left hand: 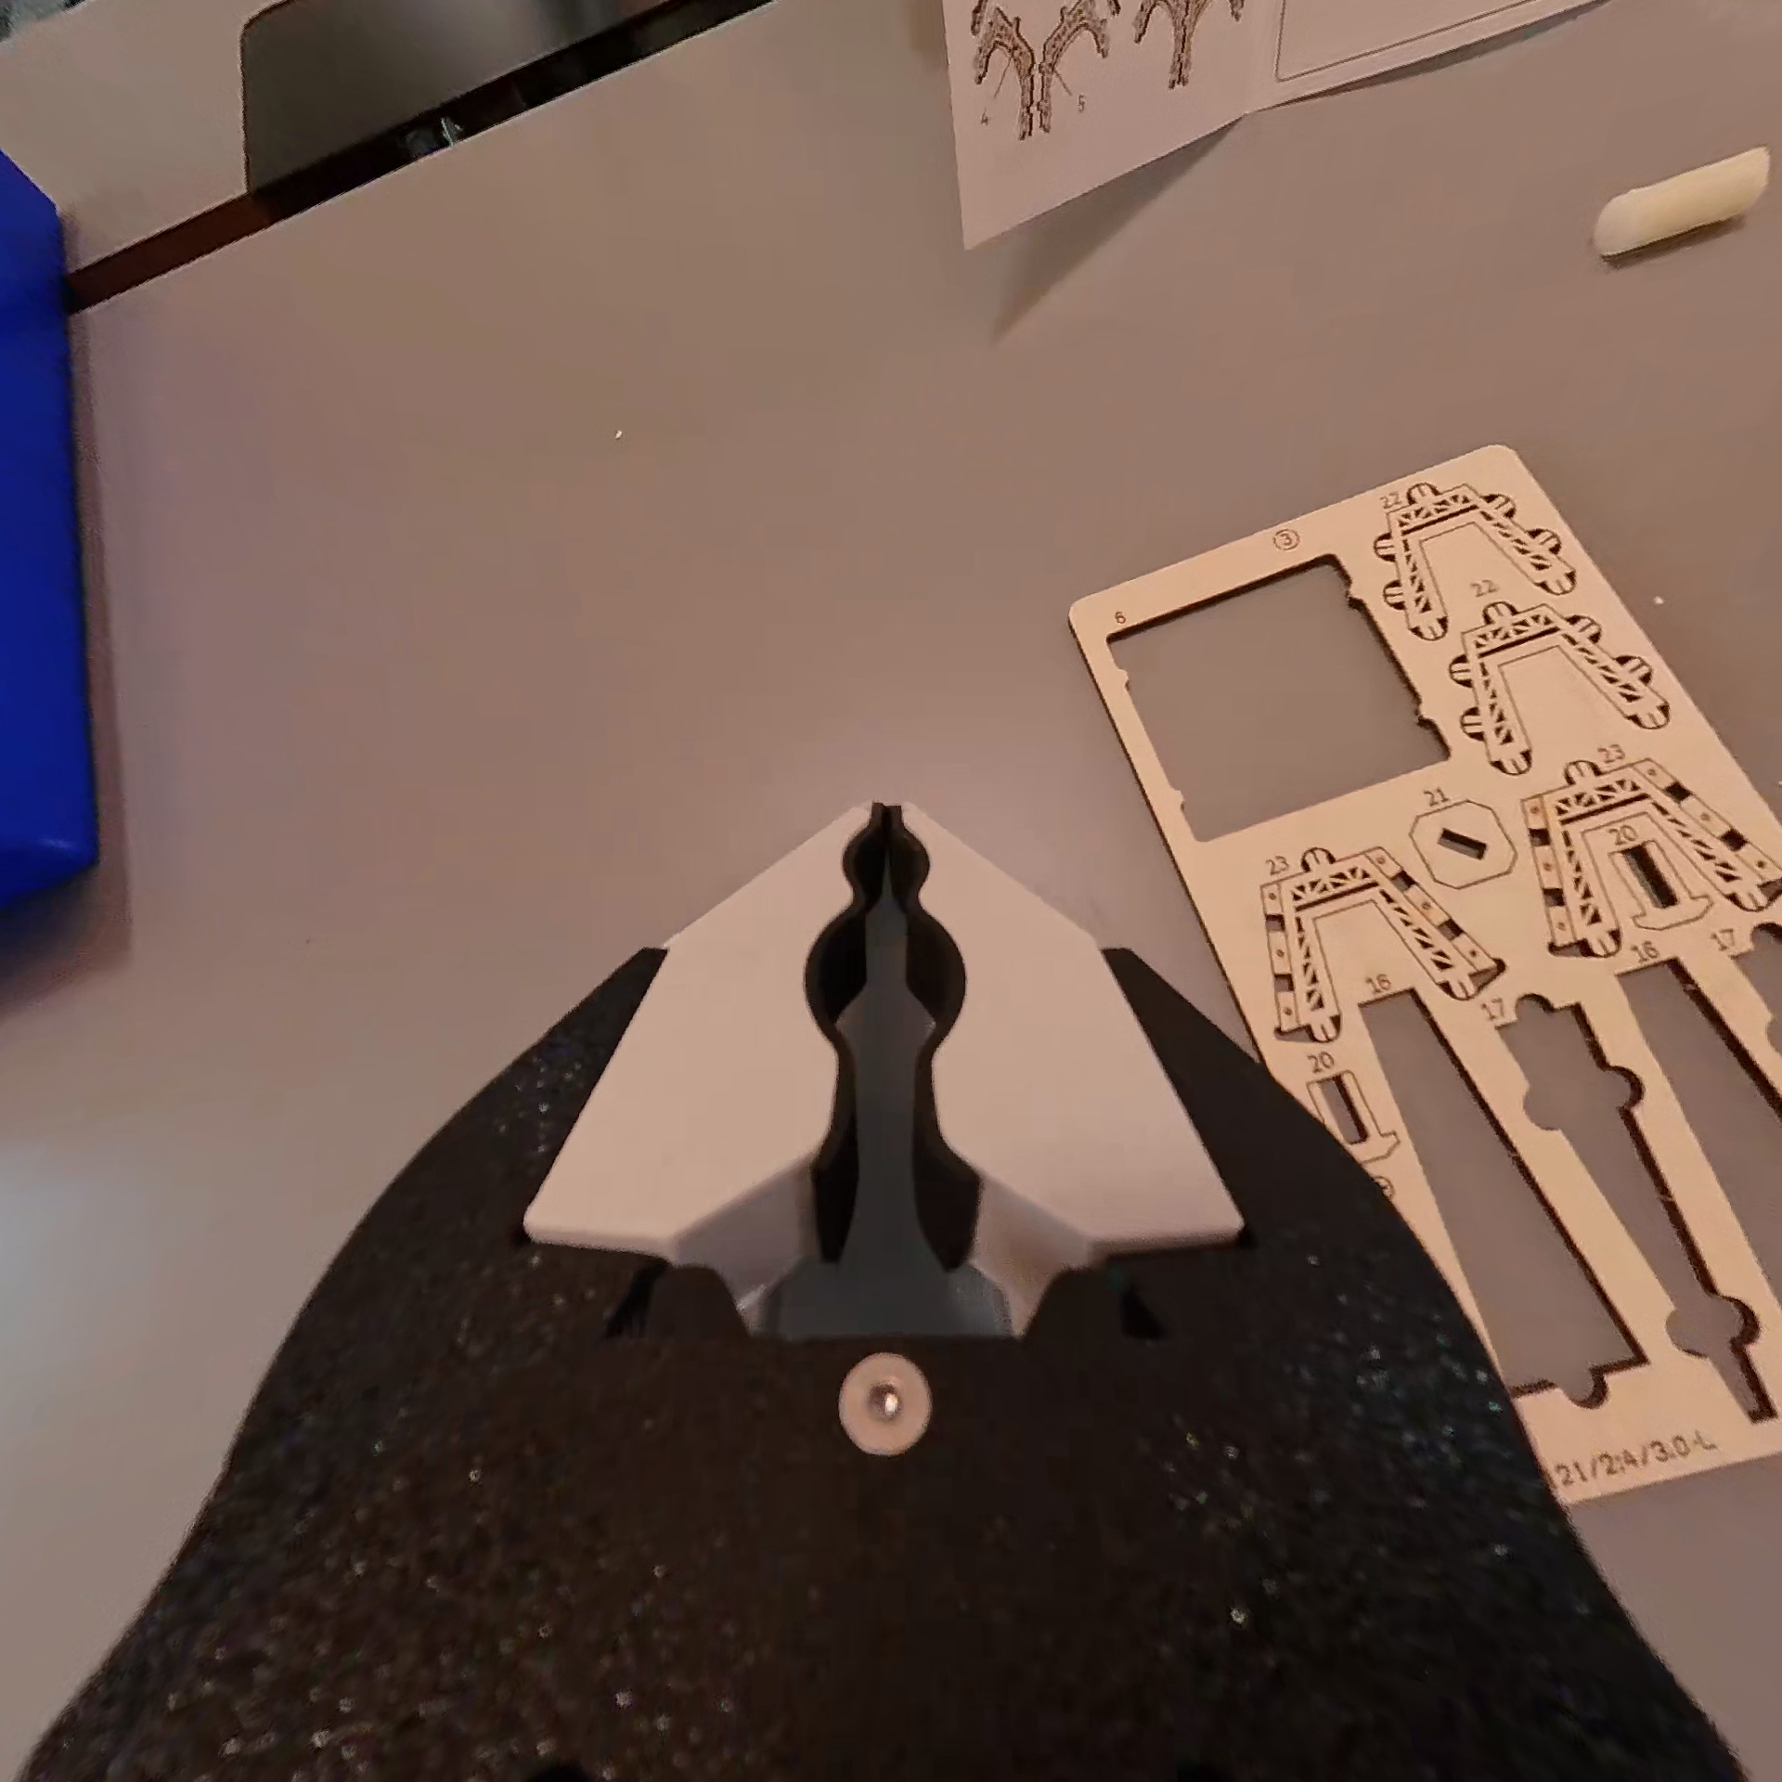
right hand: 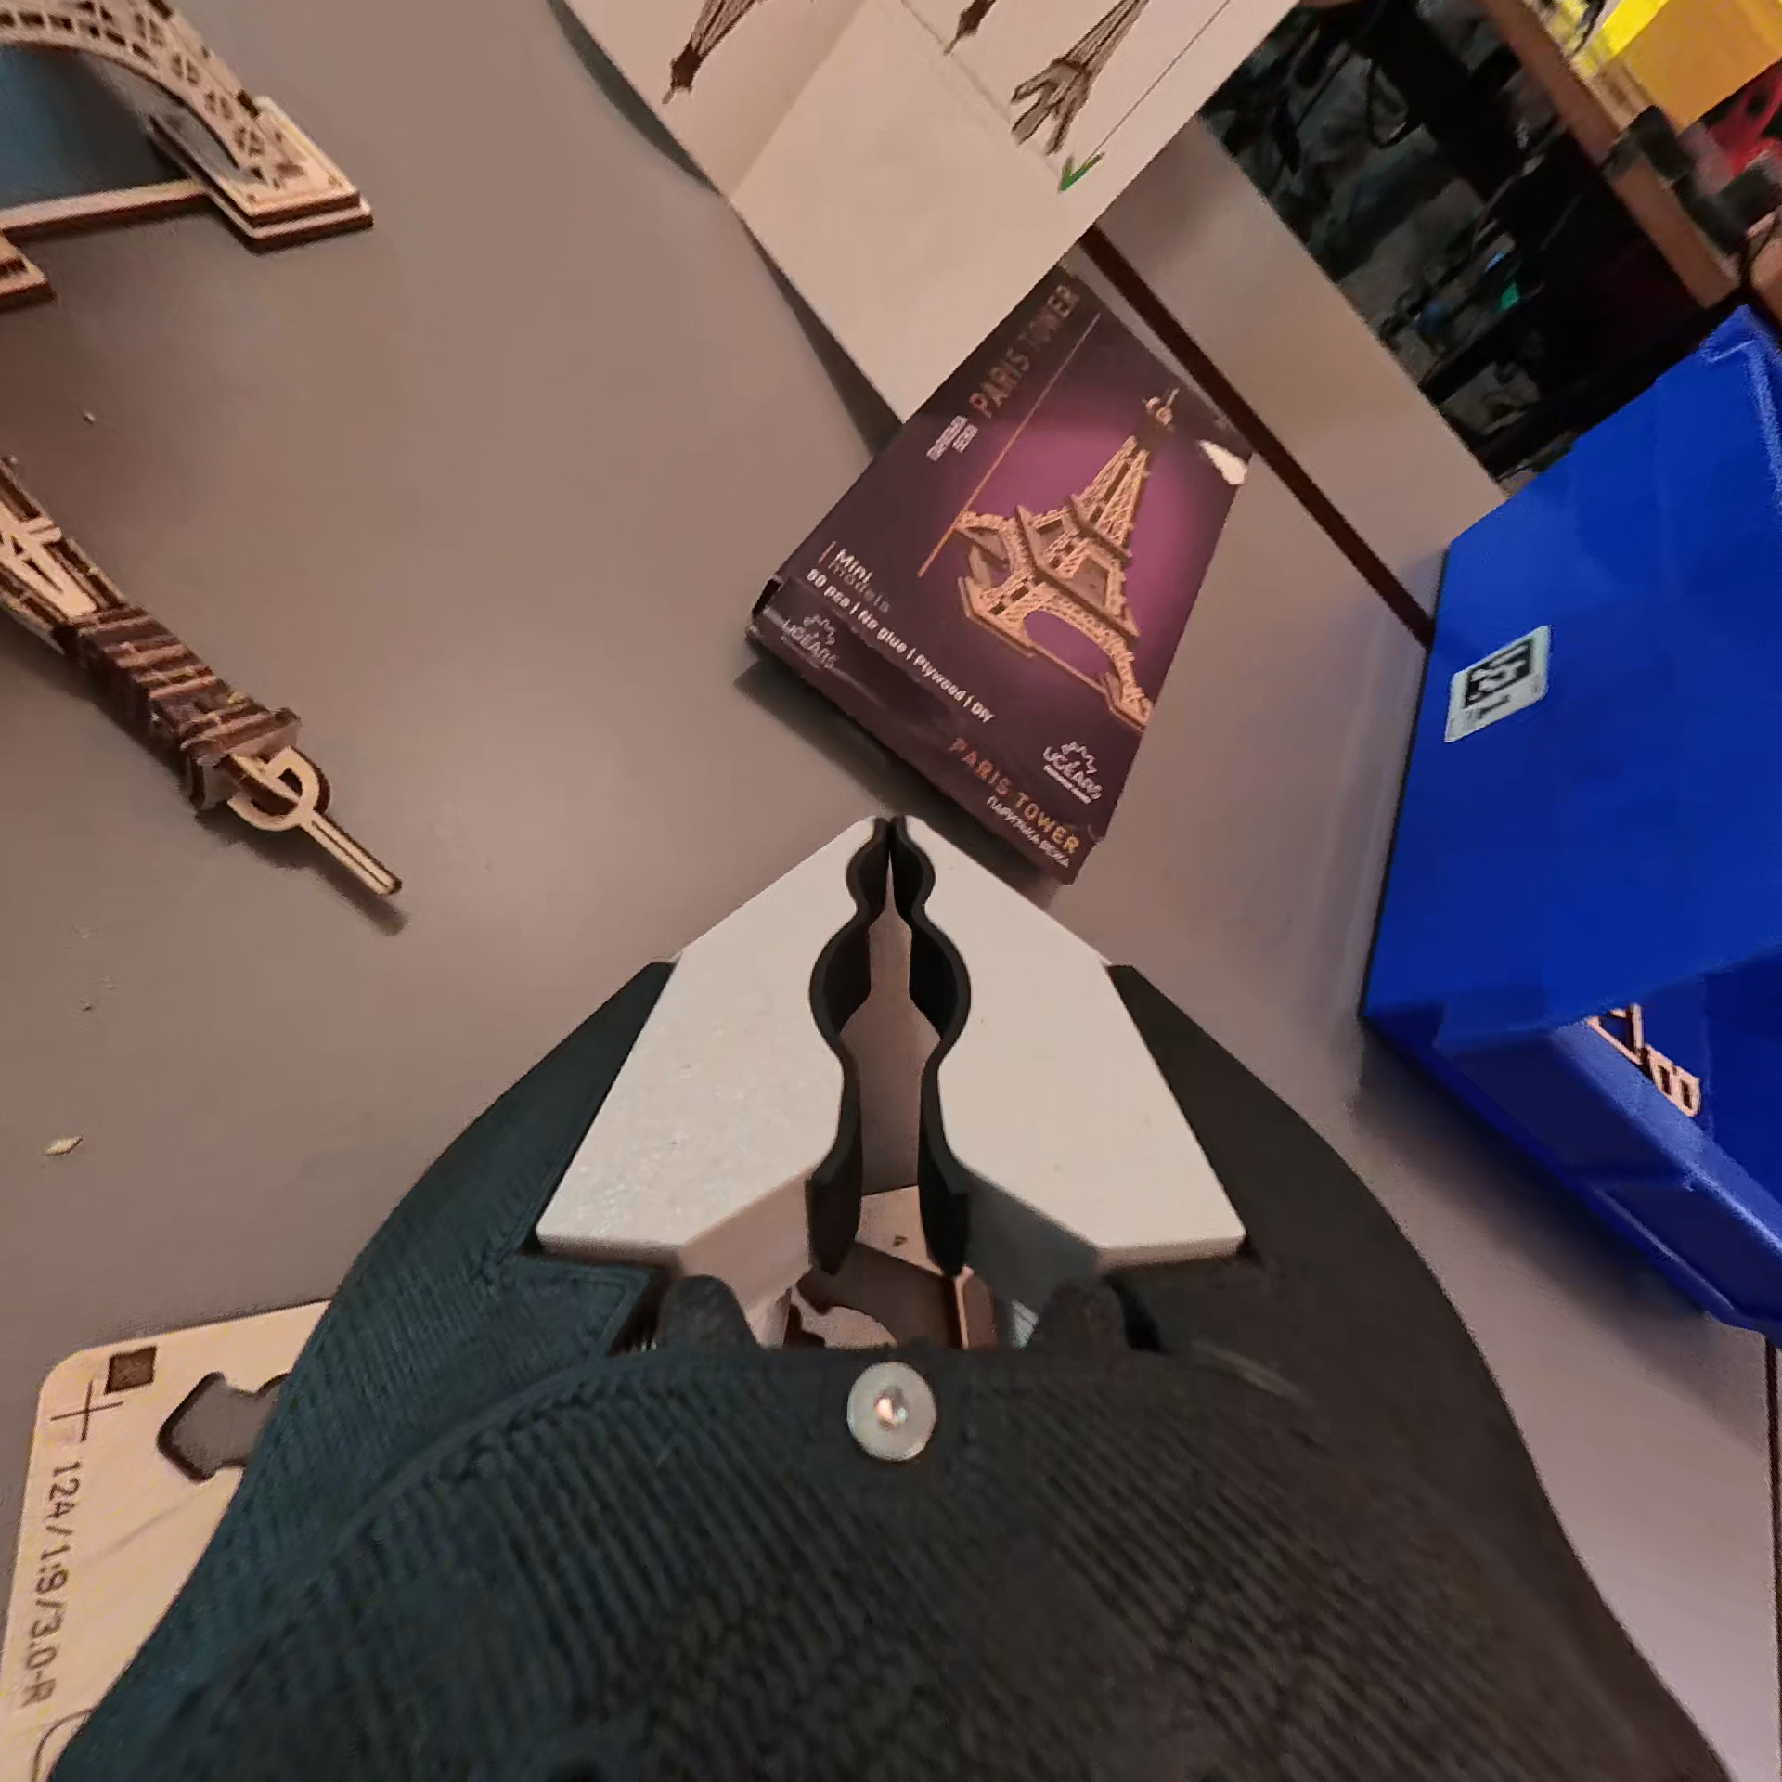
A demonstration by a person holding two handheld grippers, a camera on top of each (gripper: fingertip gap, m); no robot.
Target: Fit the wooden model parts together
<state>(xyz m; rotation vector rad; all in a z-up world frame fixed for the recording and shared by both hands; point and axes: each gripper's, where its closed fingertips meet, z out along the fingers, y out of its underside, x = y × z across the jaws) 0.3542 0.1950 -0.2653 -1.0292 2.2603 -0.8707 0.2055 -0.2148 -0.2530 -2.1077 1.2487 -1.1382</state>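
Observation:
In the left wrist view my left gripper (left hand: 884, 815) is shut with nothing between its pads, above the bare grey table (left hand: 579, 579). A wooden parts sheet (left hand: 1504, 964) with several cut-out pieces lies flat to its right. In the right wrist view my right gripper (right hand: 889, 827) is shut and empty, its tips just short of the purple model box (right hand: 1012, 598). A built wooden tower spire (right hand: 183, 714) lies on its side at the left. A wooden arched tower base (right hand: 193, 135) sits at the top left.
A blue bin (right hand: 1620, 771) stands at the right, and shows at the left edge of the left wrist view (left hand: 39, 540). A folded instruction sheet (left hand: 1109, 96) and a small white cylinder (left hand: 1683, 202) lie at the far side. Another wooden sheet (right hand: 145, 1466) lies under my right gripper. Spacing between my two grippers at the tips: around 45 cm. To the wooden arched tower base (right hand: 193, 135): right tips about 15 cm, left tips about 25 cm.

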